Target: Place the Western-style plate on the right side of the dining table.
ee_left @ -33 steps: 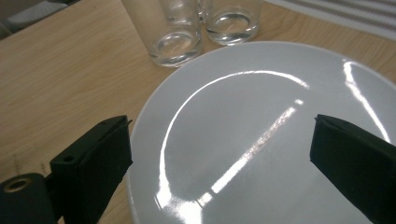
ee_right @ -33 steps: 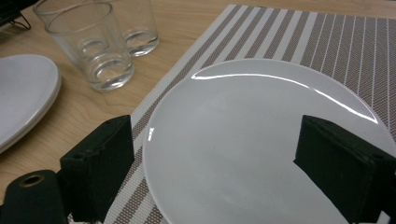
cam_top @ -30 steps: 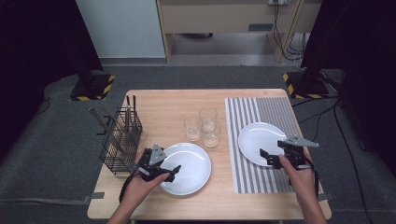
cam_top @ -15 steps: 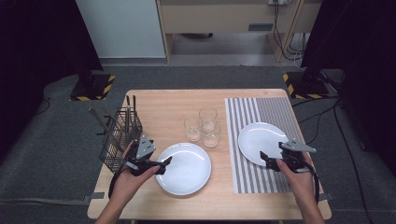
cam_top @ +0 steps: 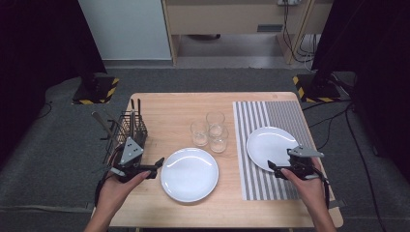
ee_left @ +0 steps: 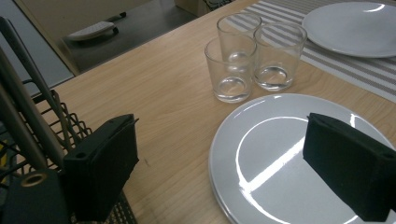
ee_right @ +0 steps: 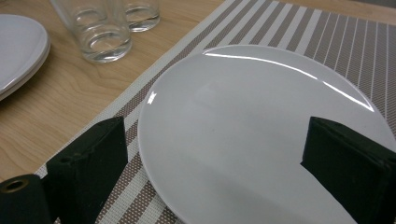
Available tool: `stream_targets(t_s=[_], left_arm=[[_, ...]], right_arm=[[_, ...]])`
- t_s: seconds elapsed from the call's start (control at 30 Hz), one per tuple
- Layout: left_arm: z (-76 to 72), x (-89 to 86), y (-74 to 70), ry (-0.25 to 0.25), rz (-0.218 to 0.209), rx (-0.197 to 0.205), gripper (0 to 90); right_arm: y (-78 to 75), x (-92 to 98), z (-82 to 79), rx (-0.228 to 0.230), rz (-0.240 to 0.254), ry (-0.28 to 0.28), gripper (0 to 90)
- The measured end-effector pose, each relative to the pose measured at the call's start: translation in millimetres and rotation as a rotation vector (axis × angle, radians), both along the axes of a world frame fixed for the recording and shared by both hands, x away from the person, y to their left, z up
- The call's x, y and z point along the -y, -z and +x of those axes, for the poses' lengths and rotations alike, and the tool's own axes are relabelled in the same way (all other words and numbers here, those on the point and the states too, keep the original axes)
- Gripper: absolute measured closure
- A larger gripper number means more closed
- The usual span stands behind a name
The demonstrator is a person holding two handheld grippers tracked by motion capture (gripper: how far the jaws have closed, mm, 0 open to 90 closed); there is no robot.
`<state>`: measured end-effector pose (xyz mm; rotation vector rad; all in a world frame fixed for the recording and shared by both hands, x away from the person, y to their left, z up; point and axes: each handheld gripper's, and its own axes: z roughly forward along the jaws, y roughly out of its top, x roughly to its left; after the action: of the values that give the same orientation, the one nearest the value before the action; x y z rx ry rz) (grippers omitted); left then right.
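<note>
Both claws wide apart, empty: left claw (cam_top: 157,166) beside centre plate (cam_top: 189,174), right claw (cam_top: 277,169) at mat plate (cam_top: 270,148). Next, prob. grip a rim.

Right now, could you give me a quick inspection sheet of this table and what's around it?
Surface: wooden table, with a striped mat on its right part.
Job's things: left plate on bare wood; right plate on the mat.
Clutter: three glasses, upright and close together between the plates; wire basket at the left edge with dark utensils standing in it.
Grippers: left claw open beside the left plate's rim; right claw open at the right plate's near edge. Neither holds anything.
Cables: loose cables on the floor to the right.
Surroundings: grey carpet; two stand bases with yellow and black tape.
</note>
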<state>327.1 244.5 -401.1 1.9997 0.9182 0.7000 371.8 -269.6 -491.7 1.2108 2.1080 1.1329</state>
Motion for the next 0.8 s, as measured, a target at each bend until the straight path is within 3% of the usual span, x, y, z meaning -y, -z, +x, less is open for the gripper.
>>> stream_targets(t_s=[0.17,0.23,0.47,0.6,0.7,0.8], left_arm=[[-0.7,-18.6,-7.9,-0.050,0.000,0.004,9.4],[-1.8,-24.4,-9.6,-0.049,-0.002,0.012,9.4],[-8.6,-40.3,-13.3,-0.062,-0.010,0.024,9.1],[-14.7,-48.7,-18.5,-0.041,-0.003,0.045,9.5],[-18.5,-64.1,-25.3,-0.083,-0.012,0.044,9.5],[-20.1,-70.6,-27.1,-0.089,-0.018,0.040,9.5]], right_arm=[[2.9,0.4,0.5,-0.008,-0.012,0.007,8.9],[3.1,0.4,-0.1,0.009,-0.015,0.001,11.0],[1.7,1.3,-1.1,0.003,-0.007,-0.002,10.3],[1.6,0.4,-1.3,0.001,-0.007,-0.015,11.4],[1.4,-0.9,-1.3,0.000,-0.006,-0.013,10.5],[2.0,-1.3,-1.3,-0.009,-0.015,-0.017,11.5]])
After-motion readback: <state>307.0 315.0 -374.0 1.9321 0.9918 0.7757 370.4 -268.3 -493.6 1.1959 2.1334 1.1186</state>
